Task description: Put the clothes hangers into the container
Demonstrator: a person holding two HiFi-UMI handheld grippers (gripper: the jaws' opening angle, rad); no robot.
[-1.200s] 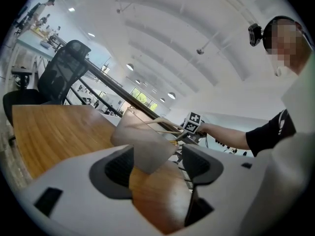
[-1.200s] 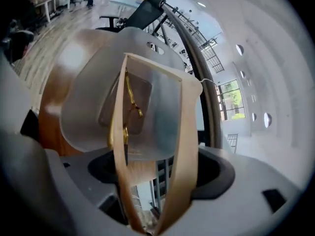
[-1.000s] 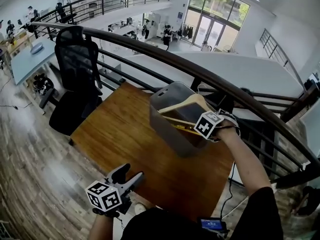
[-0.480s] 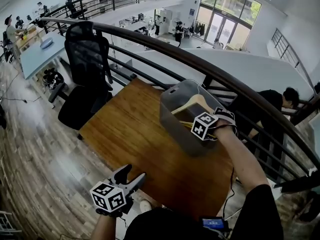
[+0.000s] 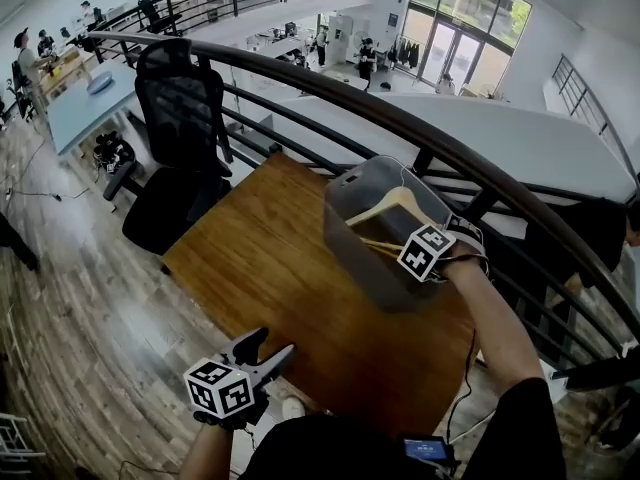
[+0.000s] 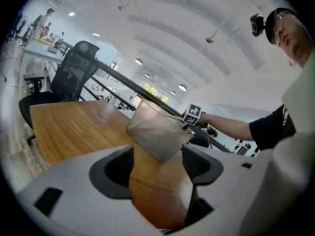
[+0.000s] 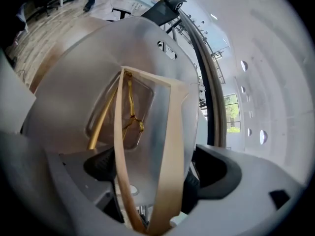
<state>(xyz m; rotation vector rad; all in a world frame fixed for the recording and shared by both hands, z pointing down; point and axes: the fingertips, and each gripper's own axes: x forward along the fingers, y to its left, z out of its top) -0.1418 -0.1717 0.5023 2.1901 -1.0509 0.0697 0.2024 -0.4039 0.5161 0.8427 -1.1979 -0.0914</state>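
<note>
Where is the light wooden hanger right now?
In the head view, the wooden hanger stands in the grey container on the right side of the table, beside the railing, between the opening jaws of the right gripper.

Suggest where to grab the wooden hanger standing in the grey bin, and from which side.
Probably take the wooden hanger by its upper arm, the part above the bin's rim, coming from above. The walls block any side approach, and the arm is a thin flat bar that jaws can close across. The right gripper, jaws opening, straddles it that way.
</note>
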